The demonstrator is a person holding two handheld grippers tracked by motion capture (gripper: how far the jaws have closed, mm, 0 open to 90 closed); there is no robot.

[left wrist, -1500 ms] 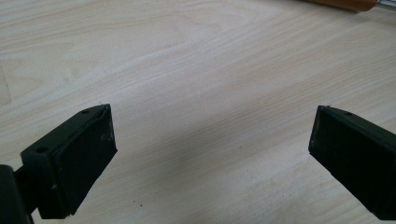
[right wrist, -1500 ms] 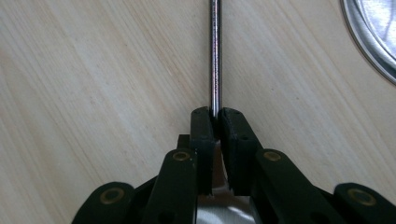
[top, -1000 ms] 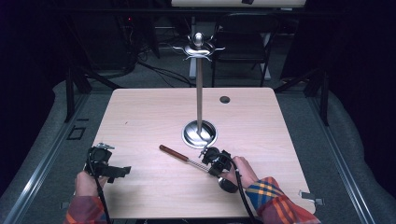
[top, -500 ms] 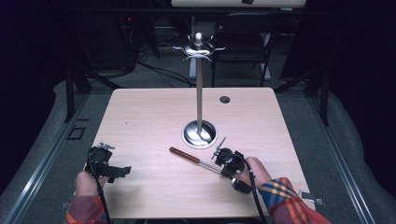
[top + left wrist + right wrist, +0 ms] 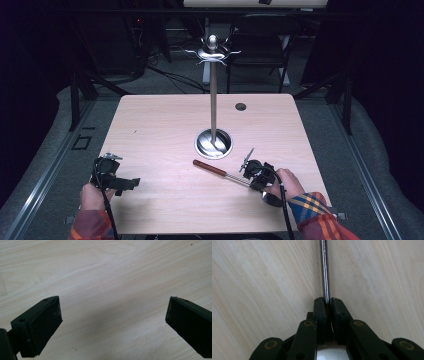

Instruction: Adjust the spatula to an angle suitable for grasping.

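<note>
Utensil (image 5: 220,172), slim chrome shaft with dark reddish-brown handle, is clamped in the closed right gripper (image 5: 251,175).

high view looked fwd & down from above over the whole table (image 5: 150,125); both gripper views sat v. close, aimed along own jaws at that same tabletop.

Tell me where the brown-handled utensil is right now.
In the high view the utensil lies low over the table, at its near right, its brown handle pointing toward the stand base, its metal shaft clamped in the right tool.
</note>
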